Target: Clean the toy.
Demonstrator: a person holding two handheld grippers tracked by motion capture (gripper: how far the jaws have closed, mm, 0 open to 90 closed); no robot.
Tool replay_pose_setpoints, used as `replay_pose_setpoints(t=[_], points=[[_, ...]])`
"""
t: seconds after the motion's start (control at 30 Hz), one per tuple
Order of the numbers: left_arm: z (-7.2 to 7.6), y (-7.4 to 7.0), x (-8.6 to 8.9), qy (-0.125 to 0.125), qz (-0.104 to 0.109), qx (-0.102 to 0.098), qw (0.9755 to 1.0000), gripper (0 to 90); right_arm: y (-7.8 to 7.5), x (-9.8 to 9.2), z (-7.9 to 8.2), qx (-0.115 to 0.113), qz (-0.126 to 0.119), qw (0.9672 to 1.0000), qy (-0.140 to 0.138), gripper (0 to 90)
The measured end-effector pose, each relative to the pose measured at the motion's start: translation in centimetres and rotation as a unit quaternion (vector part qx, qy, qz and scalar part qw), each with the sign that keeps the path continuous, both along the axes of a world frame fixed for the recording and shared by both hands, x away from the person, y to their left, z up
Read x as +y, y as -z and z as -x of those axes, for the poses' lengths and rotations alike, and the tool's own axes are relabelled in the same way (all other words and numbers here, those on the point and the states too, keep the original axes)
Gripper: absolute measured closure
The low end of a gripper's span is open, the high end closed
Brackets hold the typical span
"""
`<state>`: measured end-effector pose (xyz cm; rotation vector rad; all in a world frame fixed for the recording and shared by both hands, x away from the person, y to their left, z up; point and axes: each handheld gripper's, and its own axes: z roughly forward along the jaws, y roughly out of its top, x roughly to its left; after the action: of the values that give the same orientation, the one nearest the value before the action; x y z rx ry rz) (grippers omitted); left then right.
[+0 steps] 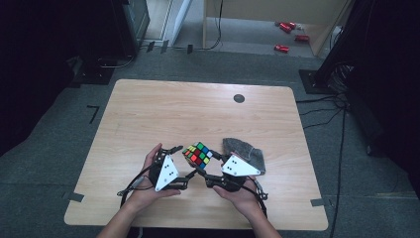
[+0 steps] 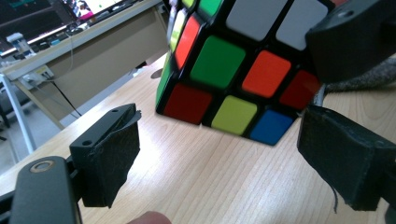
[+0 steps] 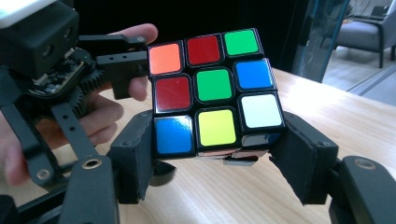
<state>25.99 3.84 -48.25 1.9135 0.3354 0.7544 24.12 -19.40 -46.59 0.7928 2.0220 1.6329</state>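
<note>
My right gripper (image 3: 217,158) is clamped on the puzzle cube (image 3: 215,95), its pads pressing the cube's lowest layer from both sides and holding it lifted above the wooden table (image 1: 148,114). My left gripper (image 2: 219,154) stands with jaws apart just beside the cube, not touching it. From above, the cube (image 1: 197,153) sits between both grippers, with a grey cloth (image 1: 247,151) just behind the right one.

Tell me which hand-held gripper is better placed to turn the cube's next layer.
Probably left: the right hand-held gripper already clamps the cube off the table, while the left hand-held gripper is open beside it, free to grip a layer.
</note>
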Motion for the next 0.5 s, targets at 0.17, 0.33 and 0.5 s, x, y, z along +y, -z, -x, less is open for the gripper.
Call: replay_pose_setpoints(t=[0.17, 0.33, 0.5], points=[[0.3, 0.2, -0.4, -0.001, -0.017, -0.010, 0.9998, 14.4, 0.1, 0.7, 0.2, 0.022, -0.007, 0.9997, -0.008, 34.9], [0.5, 0.0, -0.5, -0.005, -0.016, -0.021, 0.9996, 17.9, 0.3, 1.6, 0.5, 0.050, -0.012, 0.9986, -0.010, 34.8], [0.5, 0.0, -0.4, 0.003, -0.018, -0.013, 0.9997, 27.0, 0.4, 1.7, 0.4, 0.074, -0.029, 0.9968, -0.006, 34.6]])
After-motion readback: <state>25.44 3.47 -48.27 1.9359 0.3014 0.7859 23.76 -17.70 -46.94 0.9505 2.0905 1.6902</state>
